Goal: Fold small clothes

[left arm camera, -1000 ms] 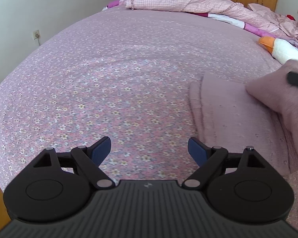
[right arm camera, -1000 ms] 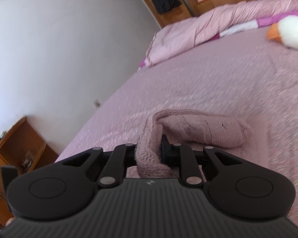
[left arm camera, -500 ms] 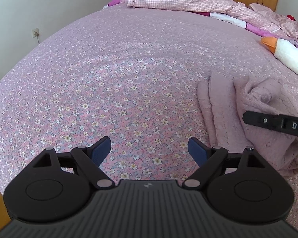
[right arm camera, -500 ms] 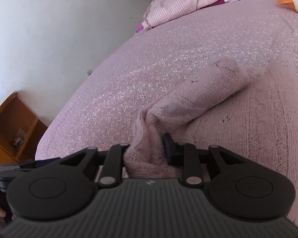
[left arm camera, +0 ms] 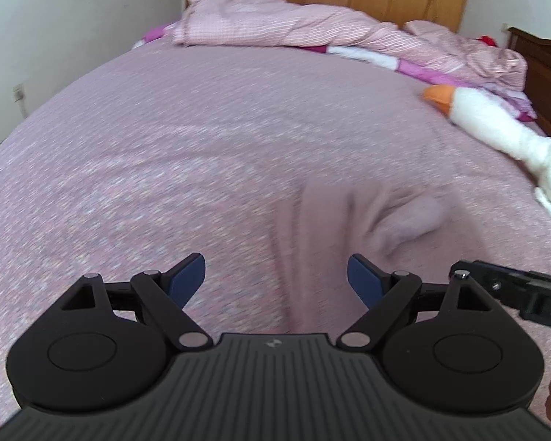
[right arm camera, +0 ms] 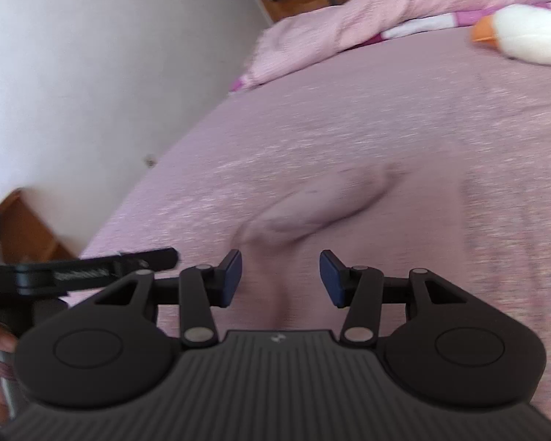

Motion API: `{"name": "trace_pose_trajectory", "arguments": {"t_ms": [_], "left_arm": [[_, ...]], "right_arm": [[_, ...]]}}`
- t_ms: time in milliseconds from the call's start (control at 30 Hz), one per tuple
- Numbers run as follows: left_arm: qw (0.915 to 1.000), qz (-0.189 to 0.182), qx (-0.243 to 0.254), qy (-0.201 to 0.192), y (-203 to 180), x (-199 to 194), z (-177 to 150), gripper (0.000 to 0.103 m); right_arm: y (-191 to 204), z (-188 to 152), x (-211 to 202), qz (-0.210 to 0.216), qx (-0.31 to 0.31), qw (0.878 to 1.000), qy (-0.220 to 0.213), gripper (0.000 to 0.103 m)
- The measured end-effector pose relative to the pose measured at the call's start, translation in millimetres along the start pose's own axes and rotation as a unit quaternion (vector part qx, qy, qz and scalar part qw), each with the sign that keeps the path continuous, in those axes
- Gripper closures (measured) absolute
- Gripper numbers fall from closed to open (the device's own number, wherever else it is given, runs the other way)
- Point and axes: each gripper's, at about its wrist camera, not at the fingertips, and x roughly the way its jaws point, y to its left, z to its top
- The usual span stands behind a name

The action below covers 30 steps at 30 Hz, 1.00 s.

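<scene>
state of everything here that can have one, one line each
left claw: open, empty, just above the bed
right claw: open, empty, the garment lying beyond its fingers
pink knit garment: lying on the bed, one sleeve laid across it, not gripped
plush goose: lying on its side near the bed's edge
checked quilt: bunched up at the far end
bedsheet: spread flat

Motion-blurred: pink sweater [left arm camera: 352, 220], bedspread [left arm camera: 165, 169]. Cut off at right edge: toy goose [left arm camera: 503, 128]. Sweater's near part hidden behind left gripper [left arm camera: 275, 281].
</scene>
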Motion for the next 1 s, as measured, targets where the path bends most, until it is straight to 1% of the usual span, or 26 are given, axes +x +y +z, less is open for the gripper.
{"name": "trace_pose_trajectory", "arguments": {"t_ms": [133,233,333,600,767,933,1000], "left_arm": [[0.9994,-0.026,0.019,-0.009,-26.2,2.7,10.6,0.014],[0.9986,-0.034,0.038,-0.010,-42.6,9.6,15.3,0.014],[0.9978,-0.046,0.047,-0.001,-53.1,20.8,17.4,0.014],[0.9963,-0.041,0.072,0.024,-67.0,62.4,14.7,0.014],[0.9957,-0.040,0.080,0.025,-66.4,83.4,11.2,0.014],[0.9966,-0.049,0.064,0.019,-61.1,96.9,8.6,0.014],[0.9965,-0.050,0.064,0.015,-61.5,100.3,6.9,0.014]], "right_arm": [[-16.0,5.9,-2.2,-0.062,0.003,0.998,-0.002,0.052],[-31.8,6.3,-4.3,-0.079,0.026,0.997,-0.003,0.052],[-44.5,5.9,-6.8,-0.095,0.038,0.995,-0.001,0.052],[-61.9,4.2,-3.6,-0.102,0.056,0.993,0.007,0.052],[-65.2,2.0,-2.3,-0.096,0.059,0.994,0.007,0.052],[-68.0,0.4,-1.5,-0.091,0.062,0.994,0.005,0.052],[-69.1,0.0,-3.4,-0.088,0.064,0.994,0.000,0.052]]}}
